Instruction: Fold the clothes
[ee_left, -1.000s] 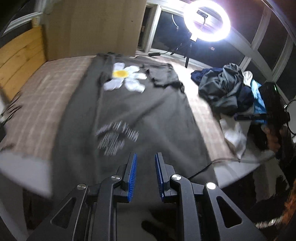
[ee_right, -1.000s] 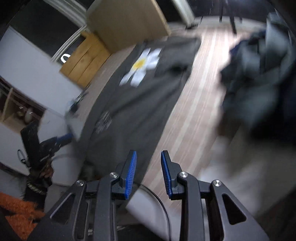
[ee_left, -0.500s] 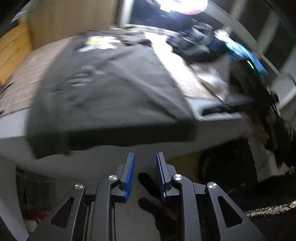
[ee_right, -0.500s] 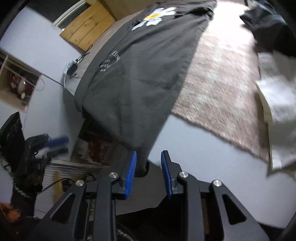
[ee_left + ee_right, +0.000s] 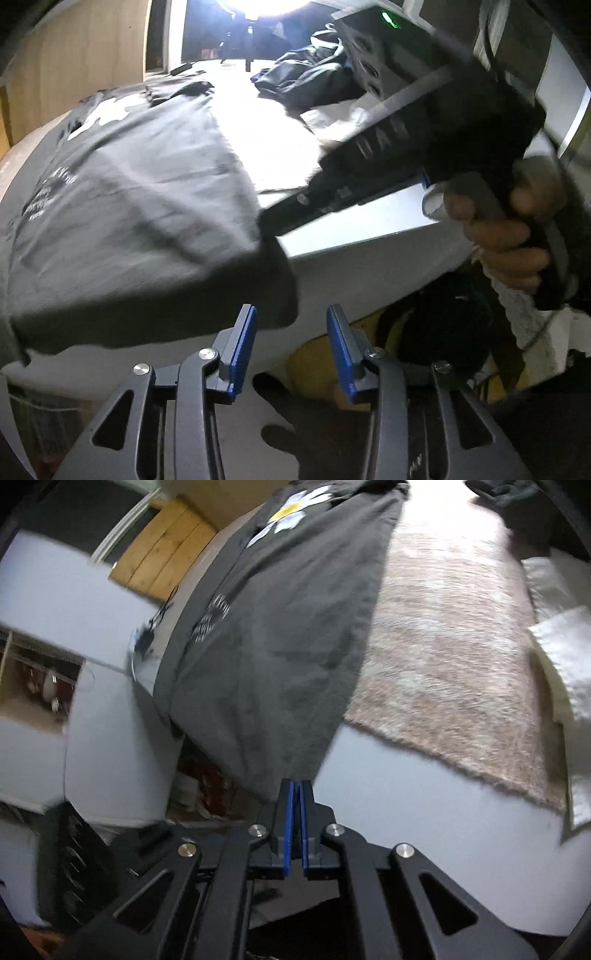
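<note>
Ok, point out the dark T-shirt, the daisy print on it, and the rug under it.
T-shirt (image 5: 280, 657), right wrist view, middle of the gray fabric.
Daisy print (image 5: 290, 511), right wrist view, its yellow centre.
Rug (image 5: 450, 646), right wrist view, bare pinkish pile beside the shirt.

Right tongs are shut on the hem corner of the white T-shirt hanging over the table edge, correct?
Not quite: the shirt is dark grey, not white. The right wrist view shows the right tongs shut on the hem corner of the dark grey T-shirt hanging over the table edge.
</note>
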Demonstrator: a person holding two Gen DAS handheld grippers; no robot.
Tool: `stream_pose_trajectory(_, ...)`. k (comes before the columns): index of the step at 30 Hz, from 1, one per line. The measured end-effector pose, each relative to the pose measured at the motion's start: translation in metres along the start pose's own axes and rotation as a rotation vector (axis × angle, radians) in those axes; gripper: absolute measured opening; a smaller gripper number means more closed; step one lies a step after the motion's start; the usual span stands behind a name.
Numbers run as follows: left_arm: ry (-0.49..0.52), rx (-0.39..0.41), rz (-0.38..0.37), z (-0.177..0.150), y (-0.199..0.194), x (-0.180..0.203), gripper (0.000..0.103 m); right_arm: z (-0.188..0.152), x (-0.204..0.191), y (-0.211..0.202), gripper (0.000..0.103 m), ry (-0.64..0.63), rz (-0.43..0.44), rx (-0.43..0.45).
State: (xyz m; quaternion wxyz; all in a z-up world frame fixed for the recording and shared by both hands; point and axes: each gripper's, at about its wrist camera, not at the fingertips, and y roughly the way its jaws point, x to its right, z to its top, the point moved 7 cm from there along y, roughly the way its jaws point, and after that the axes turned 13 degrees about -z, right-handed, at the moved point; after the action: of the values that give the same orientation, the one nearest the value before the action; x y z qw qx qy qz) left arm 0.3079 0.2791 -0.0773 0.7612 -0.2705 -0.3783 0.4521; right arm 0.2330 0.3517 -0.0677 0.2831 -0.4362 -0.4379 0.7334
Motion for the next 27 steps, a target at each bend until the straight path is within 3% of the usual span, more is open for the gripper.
stream_pose_trajectory(6, -0.048, -0.012, 0.094, 0.006, 0.025, -0.010, 0.041, 0.007, 0.004, -0.010, 0.003, 0.017, 0.014, 0.015)
stream_pose_trajectory(8, -0.078, -0.009, 0.087, 0.005, 0.027, -0.015, 0.037, 0.012, 0.005, -0.012, 0.004, 0.016, 0.010, 0.022)
stream_pose_trajectory(9, -0.088, -0.001, 0.082, 0.005, 0.025, -0.018, 0.029, 0.014, 0.005, -0.013, 0.005, 0.015, 0.009, 0.026)
stream_pose_trajectory(11, -0.104, 0.012, 0.065, 0.003, 0.021, -0.023, 0.004, 0.030, 0.011, -0.017, 0.012, 0.025, -0.027, 0.052)
stream_pose_trajectory(13, -0.125, 0.020, 0.031, 0.004, 0.013, -0.026, 0.004, 0.056, 0.018, -0.019, 0.035, 0.021, -0.060, 0.106)
stream_pose_trajectory(14, -0.122, 0.026, 0.023, 0.005, 0.007, -0.025, 0.004, 0.067, 0.022, -0.018, 0.039, 0.015, -0.089, 0.125)
stream_pose_trajectory(17, -0.097, 0.048, 0.007, 0.012, -0.014, -0.018, 0.004, 0.108, 0.030, -0.009, 0.039, 0.003, -0.158, 0.174)
stream_pose_trajectory(22, -0.076, 0.072, -0.020, 0.021, -0.045, -0.009, 0.004, 0.166, 0.036, 0.016, 0.039, 0.018, -0.228, 0.182)
stream_pose_trajectory(24, -0.074, 0.077, -0.029, 0.025, -0.054, -0.007, 0.004, 0.178, 0.045, 0.020, 0.039, 0.042, -0.218, 0.183)
stream_pose_trajectory(26, -0.073, 0.073, -0.036, 0.030, -0.055, -0.008, 0.004, 0.191, 0.048, 0.024, 0.039, 0.091, -0.145, 0.191)
stream_pose_trajectory(27, -0.073, 0.062, -0.047, 0.034, -0.053, -0.006, 0.004, 0.197, 0.049, 0.025, 0.025, 0.115, -0.109, 0.195)
